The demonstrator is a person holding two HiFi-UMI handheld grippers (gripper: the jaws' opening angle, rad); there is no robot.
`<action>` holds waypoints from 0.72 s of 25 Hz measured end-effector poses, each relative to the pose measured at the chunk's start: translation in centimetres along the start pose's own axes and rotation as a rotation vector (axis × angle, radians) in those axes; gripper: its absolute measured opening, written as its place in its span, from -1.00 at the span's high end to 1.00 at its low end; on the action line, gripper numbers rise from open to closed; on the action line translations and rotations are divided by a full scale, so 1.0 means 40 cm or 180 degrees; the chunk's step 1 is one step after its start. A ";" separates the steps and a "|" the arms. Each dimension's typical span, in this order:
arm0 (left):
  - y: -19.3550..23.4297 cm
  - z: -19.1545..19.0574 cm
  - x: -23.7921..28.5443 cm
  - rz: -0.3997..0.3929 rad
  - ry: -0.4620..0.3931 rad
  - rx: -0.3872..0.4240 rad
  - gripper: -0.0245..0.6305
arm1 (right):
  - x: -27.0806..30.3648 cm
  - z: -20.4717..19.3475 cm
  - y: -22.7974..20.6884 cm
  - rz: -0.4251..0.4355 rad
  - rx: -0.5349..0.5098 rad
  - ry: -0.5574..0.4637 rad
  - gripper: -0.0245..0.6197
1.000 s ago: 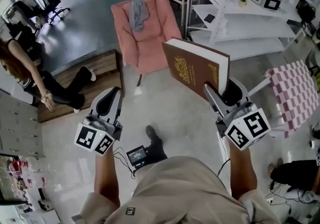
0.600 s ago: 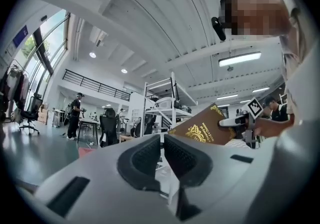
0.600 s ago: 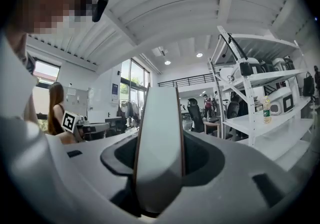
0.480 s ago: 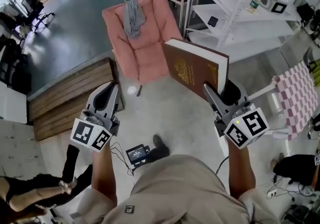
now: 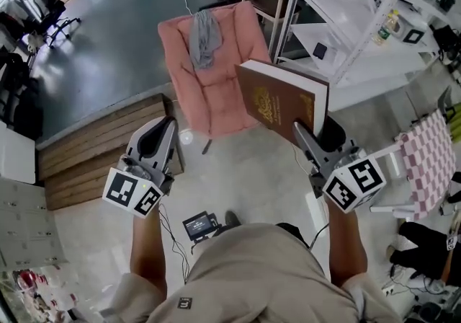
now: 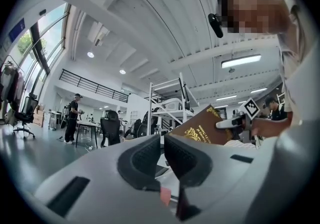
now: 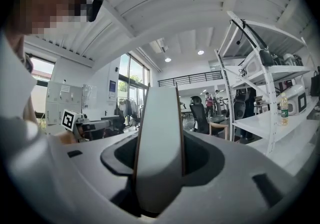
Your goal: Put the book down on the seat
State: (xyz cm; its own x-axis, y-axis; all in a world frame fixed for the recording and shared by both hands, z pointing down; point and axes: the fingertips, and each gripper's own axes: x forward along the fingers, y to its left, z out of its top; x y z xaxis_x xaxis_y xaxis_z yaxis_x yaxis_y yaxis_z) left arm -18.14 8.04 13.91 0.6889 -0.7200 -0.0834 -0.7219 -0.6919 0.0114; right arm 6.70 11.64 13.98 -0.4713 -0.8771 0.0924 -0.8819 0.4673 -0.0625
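Head view: the right gripper pinches a brown hardback book by its lower edge, with the gilt-stamped cover tilted toward the left gripper. The book is held in the air in front of the pink armchair and is not yet on the seat. A grey garment hangs over the chair back. In the left gripper view, the jaws are pressed together with nothing between them. In the right gripper view, the pale page edge of the book fills the gap between the jaws. White shelving stands to the right.
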 end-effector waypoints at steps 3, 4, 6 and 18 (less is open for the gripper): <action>0.056 0.007 0.012 0.0024 -0.0017 0.0000 0.85 | 0.061 0.007 -0.003 0.0027 -0.0008 0.0009 0.26; 0.073 0.008 0.018 0.0032 -0.0016 -0.0001 0.85 | 0.080 0.009 -0.007 0.0039 -0.0010 0.0010 0.26; 0.103 0.009 0.036 0.0054 -0.0011 0.0008 0.85 | 0.117 0.013 -0.024 0.0071 -0.0012 0.0018 0.26; 0.272 -0.086 0.227 0.0449 0.0096 0.0099 0.85 | 0.424 -0.070 -0.293 0.0390 0.0056 0.0153 0.26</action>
State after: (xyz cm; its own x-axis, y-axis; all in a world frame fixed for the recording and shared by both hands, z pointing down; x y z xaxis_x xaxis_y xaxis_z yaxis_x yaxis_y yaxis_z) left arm -19.51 -6.18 16.71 0.5818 -0.8116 -0.0531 -0.8130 -0.5821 -0.0100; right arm 9.00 -8.39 19.06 -0.5760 -0.8070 0.1306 -0.8175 0.5683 -0.0937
